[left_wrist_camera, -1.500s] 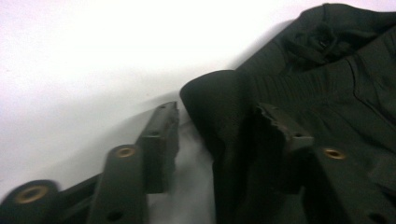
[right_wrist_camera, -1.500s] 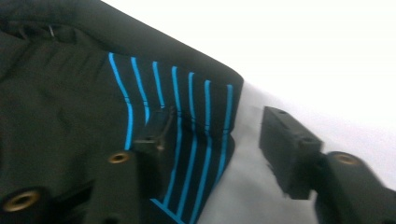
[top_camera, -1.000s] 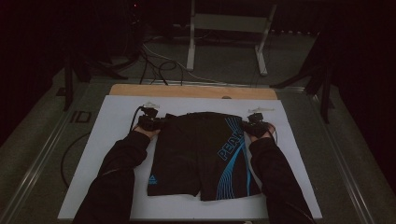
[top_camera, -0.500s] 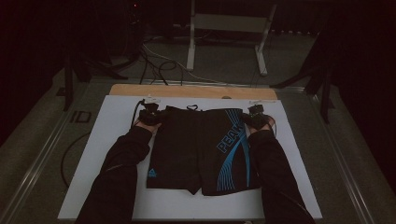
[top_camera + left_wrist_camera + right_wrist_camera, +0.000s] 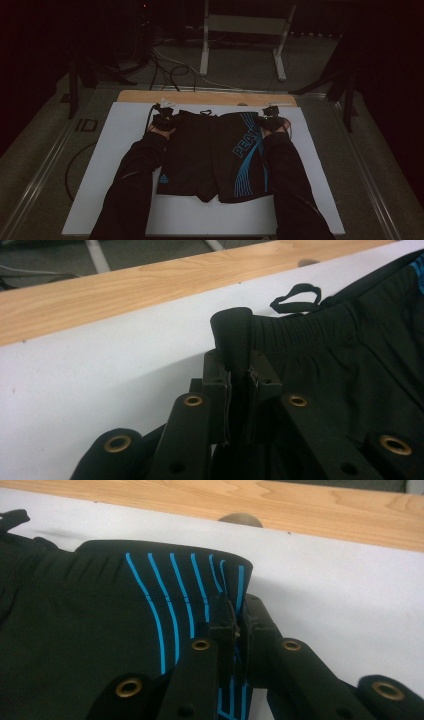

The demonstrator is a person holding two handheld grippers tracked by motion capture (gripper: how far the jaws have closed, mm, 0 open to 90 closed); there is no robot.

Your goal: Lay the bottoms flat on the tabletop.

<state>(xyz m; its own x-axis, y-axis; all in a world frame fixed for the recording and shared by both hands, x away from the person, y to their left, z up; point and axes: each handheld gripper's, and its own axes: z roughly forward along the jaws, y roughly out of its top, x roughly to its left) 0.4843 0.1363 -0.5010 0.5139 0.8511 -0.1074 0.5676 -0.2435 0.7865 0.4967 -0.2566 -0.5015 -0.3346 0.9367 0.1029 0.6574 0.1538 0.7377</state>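
Observation:
A pair of black shorts [image 5: 212,152] with blue stripes and lettering lies flat on the white board [image 5: 115,150], waistband toward the far edge. My left gripper [image 5: 163,119] is shut on the waistband's left corner [image 5: 235,332]. At the right corner of the waistband, where the blue stripes [image 5: 185,585] run, my right gripper [image 5: 270,120] is shut on the cloth. In the left gripper view a black drawstring loop [image 5: 296,295] lies on the board beyond the waistband. Both dark-sleeved forearms stretch along the shorts' sides.
A wooden strip [image 5: 205,97] borders the board's far edge. Beyond it on the floor stand a metal frame [image 5: 240,45] and loose cables [image 5: 170,70]. A metal rail [image 5: 45,165] runs along the left of the table.
Both grippers have moved away from me toward the far edge, pulling the shorts' waistband with them. The shorts now lie farther up the board and flatter.

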